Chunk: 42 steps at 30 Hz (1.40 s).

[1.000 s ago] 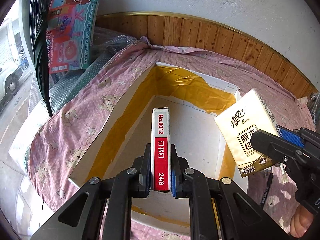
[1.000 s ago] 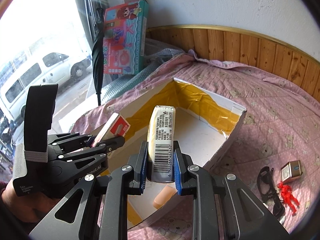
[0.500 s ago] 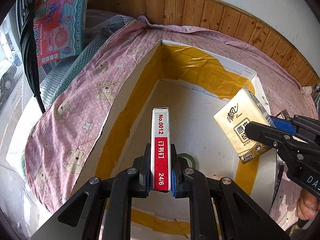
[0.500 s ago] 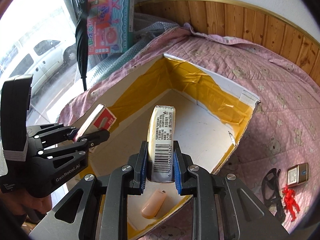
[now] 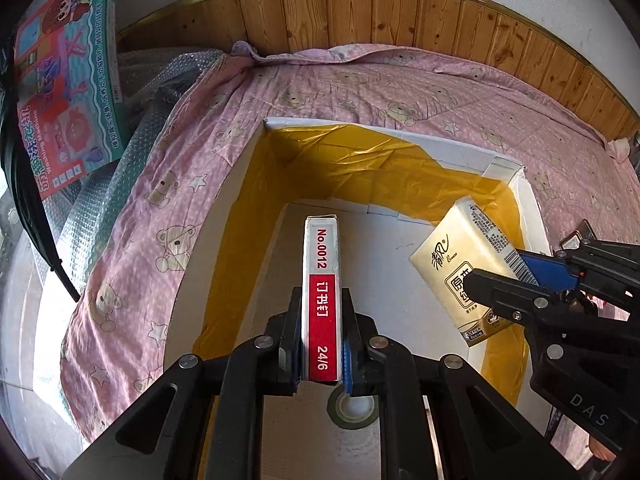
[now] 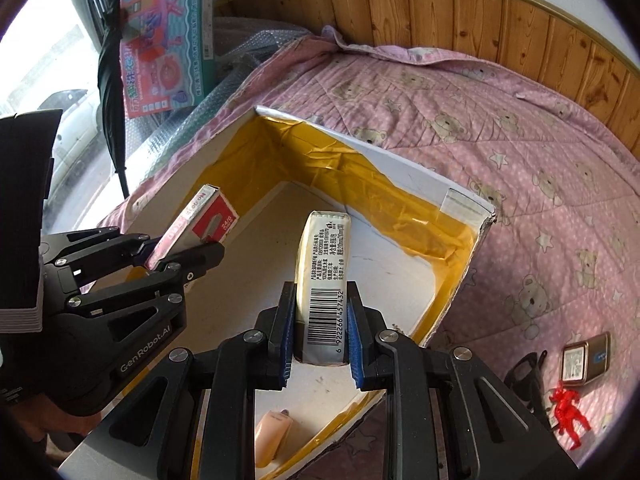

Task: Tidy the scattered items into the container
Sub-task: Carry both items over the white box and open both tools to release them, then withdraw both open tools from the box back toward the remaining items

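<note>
While both our grippers hang over the open box (image 5: 532, 216), each is clamped on something: the left gripper (image 5: 322, 344) pinches a staple box (image 5: 322, 280) on edge, and the right gripper (image 6: 320, 344) squeezes a tissue pack (image 6: 326, 272) upright between its blue pads. Both items are above the box floor, not yet resting on it. Already inside lie a tape roll (image 5: 352, 410) under our left jaws and a small peach-coloured case (image 6: 272, 436) near the front wall. Our worry is crowding: the two tools sit close together, so letting go at once could knock one item against the other or against a tool. We also judge the staple box may tip and land on the tape roll. Glasses (image 6: 524, 376), a small tin (image 6: 586, 358) and a red figure (image 6: 568, 406) lie on the pink quilt (image 6: 520, 160), still to collect.
</note>
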### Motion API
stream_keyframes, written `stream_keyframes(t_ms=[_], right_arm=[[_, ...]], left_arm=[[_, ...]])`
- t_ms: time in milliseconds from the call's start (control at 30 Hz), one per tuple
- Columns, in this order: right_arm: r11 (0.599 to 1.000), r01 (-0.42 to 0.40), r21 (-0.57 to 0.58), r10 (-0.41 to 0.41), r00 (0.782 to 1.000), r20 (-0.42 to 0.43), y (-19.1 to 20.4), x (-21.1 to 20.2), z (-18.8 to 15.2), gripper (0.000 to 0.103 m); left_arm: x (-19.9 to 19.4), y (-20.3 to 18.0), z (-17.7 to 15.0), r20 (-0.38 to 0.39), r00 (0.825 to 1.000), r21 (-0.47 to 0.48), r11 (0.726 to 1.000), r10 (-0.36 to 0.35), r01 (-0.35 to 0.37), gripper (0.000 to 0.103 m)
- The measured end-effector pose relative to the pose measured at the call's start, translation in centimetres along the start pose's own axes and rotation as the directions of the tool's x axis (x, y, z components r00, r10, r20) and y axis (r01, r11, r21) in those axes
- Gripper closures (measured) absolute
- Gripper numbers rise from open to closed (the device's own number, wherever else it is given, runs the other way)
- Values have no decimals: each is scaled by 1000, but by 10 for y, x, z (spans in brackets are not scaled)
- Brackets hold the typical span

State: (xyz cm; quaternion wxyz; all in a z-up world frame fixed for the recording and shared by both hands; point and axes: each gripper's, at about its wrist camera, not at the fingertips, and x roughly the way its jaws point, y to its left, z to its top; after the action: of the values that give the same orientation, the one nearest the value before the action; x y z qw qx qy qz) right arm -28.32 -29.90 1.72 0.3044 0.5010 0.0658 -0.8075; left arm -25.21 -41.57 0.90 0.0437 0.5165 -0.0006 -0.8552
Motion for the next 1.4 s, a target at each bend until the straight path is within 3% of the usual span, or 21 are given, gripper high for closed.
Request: stream_keyframes(t_ms=[267,367,433,467,800,1200,1400], right_arm=[[1000,16,9,-16,1000,-12,-10,8,7,79],[1000,21,5,-21,1000,18,-11,5,9,74],[1000,4,20,-5,999,45,-14,0,8,69],[1000,-2,26,0,999,52,-16,-3,8,69],[993,-103,57,93,983,157,-9,-47,-21,69],[987,-150,49,137,969,207,10,-84,-68,69],[983,-176,49,161,960,228,17,-101,-91,69]], left_arm=[[31,-4,20,-49,999,-1,1000,15,-15,87],[37,-6,28,-49,998,4,1000,27,-27,84],[40,-8,31,-46,998,8,1000,30,-29,55],[40,-7,32,-40,998,2,999,45,-45,50],[21,-18,22,6,996,64,994,88,-89,50],[-45,-33,-10,110,986,118,983,128,-141,50],[-78,-40,-32,149,982,127,983,116,-135,50]])
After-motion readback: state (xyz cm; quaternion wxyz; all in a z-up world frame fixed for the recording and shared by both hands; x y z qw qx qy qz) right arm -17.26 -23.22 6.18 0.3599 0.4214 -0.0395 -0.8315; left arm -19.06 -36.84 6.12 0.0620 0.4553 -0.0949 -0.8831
